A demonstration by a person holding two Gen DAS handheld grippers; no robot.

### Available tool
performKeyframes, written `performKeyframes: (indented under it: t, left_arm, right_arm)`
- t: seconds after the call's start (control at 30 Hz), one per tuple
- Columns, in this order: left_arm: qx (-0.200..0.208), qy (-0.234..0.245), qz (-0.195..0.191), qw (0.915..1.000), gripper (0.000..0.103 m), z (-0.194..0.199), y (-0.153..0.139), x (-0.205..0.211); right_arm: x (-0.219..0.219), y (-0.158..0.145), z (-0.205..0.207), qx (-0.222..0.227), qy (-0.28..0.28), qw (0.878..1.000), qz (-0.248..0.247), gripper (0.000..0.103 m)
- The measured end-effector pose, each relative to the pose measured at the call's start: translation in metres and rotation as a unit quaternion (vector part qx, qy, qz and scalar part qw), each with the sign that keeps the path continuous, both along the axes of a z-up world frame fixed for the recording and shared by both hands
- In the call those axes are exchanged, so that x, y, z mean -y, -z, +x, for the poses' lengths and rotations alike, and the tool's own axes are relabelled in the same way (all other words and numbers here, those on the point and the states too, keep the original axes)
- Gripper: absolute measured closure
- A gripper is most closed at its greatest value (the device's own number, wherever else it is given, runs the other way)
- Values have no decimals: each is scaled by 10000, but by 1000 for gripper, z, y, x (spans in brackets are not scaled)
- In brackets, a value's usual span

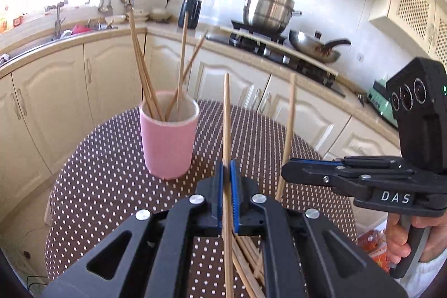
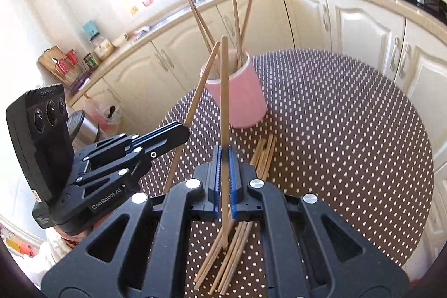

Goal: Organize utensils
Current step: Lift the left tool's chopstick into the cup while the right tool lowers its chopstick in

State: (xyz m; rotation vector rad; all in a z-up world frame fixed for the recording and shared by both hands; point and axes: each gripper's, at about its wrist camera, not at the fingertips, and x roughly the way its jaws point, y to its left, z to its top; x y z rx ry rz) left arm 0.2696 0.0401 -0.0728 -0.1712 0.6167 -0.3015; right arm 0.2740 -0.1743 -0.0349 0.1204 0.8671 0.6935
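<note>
The left gripper [image 1: 226, 180] is clamped on one chopstick [image 1: 226, 113], which stands nearly upright between its blue pads, its top rising above them and its lower end running down past them. The right gripper [image 2: 224, 166] likewise grips a single chopstick [image 2: 224, 91], held close to vertical, its lower tip down among the loose pile [image 2: 237, 239] of chopsticks that lies on the table [image 2: 349, 136] beneath both grippers. That pile fans out flat on the brown dotted cloth, near the table's near edge, with some sticks reaching toward the cup [image 1: 167, 141]. The pink cup stands upright toward the far side of the table, well apart from the pile's near end, and holds several chopsticks [image 1: 145, 57] leaning against its rim at different angles. In the left wrist view the right gripper [image 1: 287, 172] shows from the side at the right, its chopstick [image 1: 289, 124] tilted slightly; in the right wrist view the left gripper [image 2: 181, 133] sits at the left with its stick [image 2: 195, 99] slanting toward the cup's rim. A kitchen counter [image 1: 167, 31] runs behind the table.
</note>
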Motion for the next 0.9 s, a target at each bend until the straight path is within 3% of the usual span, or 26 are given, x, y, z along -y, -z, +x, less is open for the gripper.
performKeyframes:
  t: [0.23, 0.5, 0.6, 0.73, 0.9]
  left_arm:
    - [566, -205, -269, 9978, 98, 11, -23, -14]
    - [1259, -460, -516, 9896, 98, 33, -51, -29]
    - [1705, -655, -497, 9819, 98, 37, -64, -33]
    - [2399, -938, -475, 9651, 98, 47, -81, -35]
    - [2880, -1212, -178, 9498, 98, 70, -85, -26]
  right_arm:
    - [-11, -21, 3, 385, 91, 9990, 198, 97]
    - [-24, -40, 20, 807, 112, 9957, 440, 97]
    - [-26, -59, 27, 1004, 105, 9934, 538, 97]
    - [-29, -81, 37, 1335, 189, 9892, 569, 97]
    - [-40, -93, 51, 1673, 327, 9840, 511, 97]
